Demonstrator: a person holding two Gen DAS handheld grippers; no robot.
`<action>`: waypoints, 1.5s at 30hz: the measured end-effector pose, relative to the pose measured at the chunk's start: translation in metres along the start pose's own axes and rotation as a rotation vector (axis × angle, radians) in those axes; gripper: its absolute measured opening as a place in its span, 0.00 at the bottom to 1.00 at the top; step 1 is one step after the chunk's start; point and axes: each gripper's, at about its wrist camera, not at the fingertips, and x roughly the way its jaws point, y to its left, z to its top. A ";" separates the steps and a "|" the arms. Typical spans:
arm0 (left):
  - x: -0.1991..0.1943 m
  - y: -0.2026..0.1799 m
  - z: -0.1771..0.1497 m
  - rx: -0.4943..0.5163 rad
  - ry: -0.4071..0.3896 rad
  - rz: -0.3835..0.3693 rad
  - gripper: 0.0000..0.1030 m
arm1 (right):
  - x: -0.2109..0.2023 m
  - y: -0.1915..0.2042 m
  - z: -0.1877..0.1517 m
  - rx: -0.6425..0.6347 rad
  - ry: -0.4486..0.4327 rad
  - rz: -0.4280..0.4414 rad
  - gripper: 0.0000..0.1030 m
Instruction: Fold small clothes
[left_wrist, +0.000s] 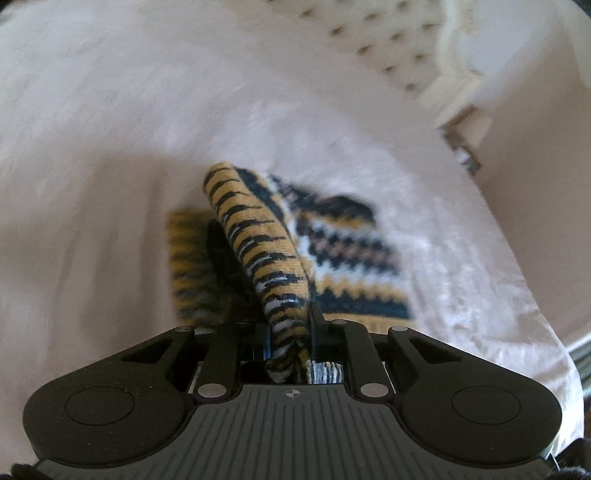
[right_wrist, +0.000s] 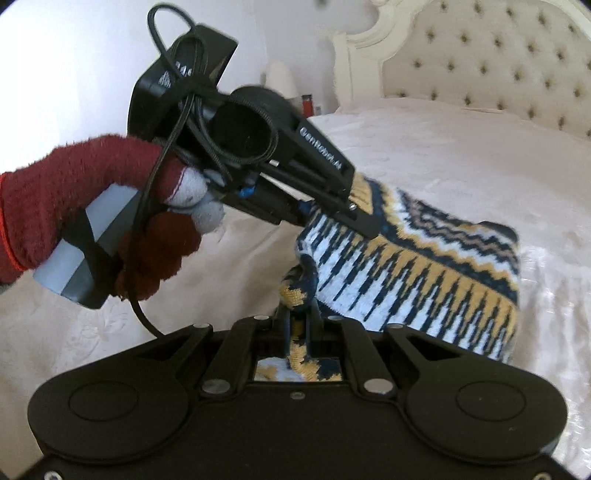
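Observation:
A small knitted garment (left_wrist: 351, 254) in navy, yellow and white zigzags lies bunched on the white bedspread (left_wrist: 110, 147). My left gripper (left_wrist: 290, 325) is shut on a raised fold of it, and the knit runs up between the two fingers. In the right wrist view the same garment (right_wrist: 424, 266) drapes across the bed. My right gripper (right_wrist: 295, 321) is shut on its near yellow-and-navy edge. The left gripper (right_wrist: 347, 221), held by a hand in a red glove (right_wrist: 74, 192), pinches the far upper edge from the left.
The bedspread (right_wrist: 443, 155) spreads wide around the garment. A cream tufted headboard (right_wrist: 498, 55) stands at the back, blurred in the left wrist view (left_wrist: 388, 44). The bed's edge drops off at the right (left_wrist: 535, 258). A black cable (right_wrist: 147, 221) hangs from the left gripper.

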 end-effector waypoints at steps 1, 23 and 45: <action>0.006 0.006 -0.001 -0.015 0.011 0.023 0.25 | 0.011 -0.001 -0.002 0.013 0.027 0.011 0.14; -0.041 0.025 -0.040 -0.074 -0.150 0.064 0.76 | -0.048 -0.092 -0.006 0.266 -0.090 0.010 0.77; 0.028 0.015 -0.055 -0.091 0.006 -0.075 0.86 | 0.046 -0.213 -0.006 0.697 0.027 0.155 0.82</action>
